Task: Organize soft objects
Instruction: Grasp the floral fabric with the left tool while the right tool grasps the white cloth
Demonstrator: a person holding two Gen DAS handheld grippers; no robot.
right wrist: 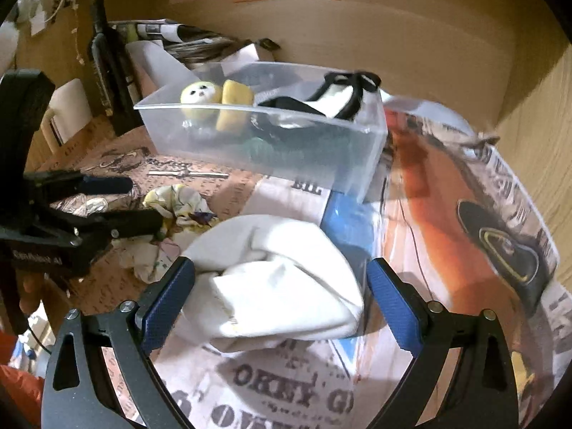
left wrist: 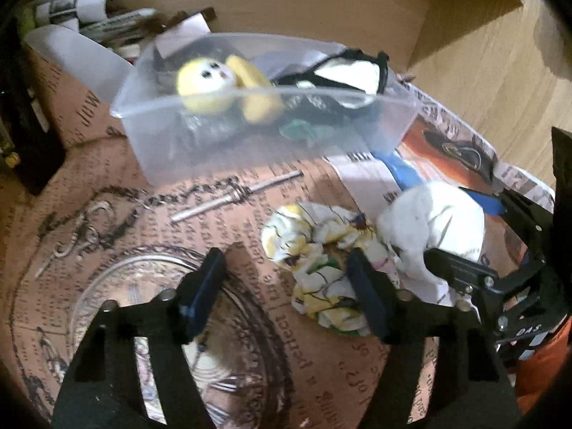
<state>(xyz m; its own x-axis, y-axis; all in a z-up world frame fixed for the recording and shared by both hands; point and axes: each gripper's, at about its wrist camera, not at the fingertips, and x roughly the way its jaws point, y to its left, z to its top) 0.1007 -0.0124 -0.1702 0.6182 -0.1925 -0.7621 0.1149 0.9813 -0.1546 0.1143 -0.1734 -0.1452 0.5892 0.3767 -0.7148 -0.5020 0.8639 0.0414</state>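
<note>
A clear plastic bin (left wrist: 250,153) (right wrist: 350,168) at the back holds a yellow plush toy (left wrist: 207,85) (right wrist: 200,98), a black-and-white soft item (left wrist: 350,75) (right wrist: 336,102) and dark cloth. A crumpled floral cloth (left wrist: 314,246) (right wrist: 178,200) lies on the table. My left gripper (left wrist: 286,268) is open, its right finger over the floral cloth's edge. A white folded cloth (right wrist: 279,286) (left wrist: 436,221) lies between the open fingers of my right gripper (right wrist: 280,286), which also shows in the left wrist view (left wrist: 464,236).
Printed paper covers the table (right wrist: 286,393). A glass dish (left wrist: 143,296) sits under my left gripper. A metal rod (left wrist: 236,196) and a chain (left wrist: 107,221) lie in front of the bin. Papers and markers (left wrist: 107,25) are stacked at the back left. A wooden wall (right wrist: 393,35) stands behind.
</note>
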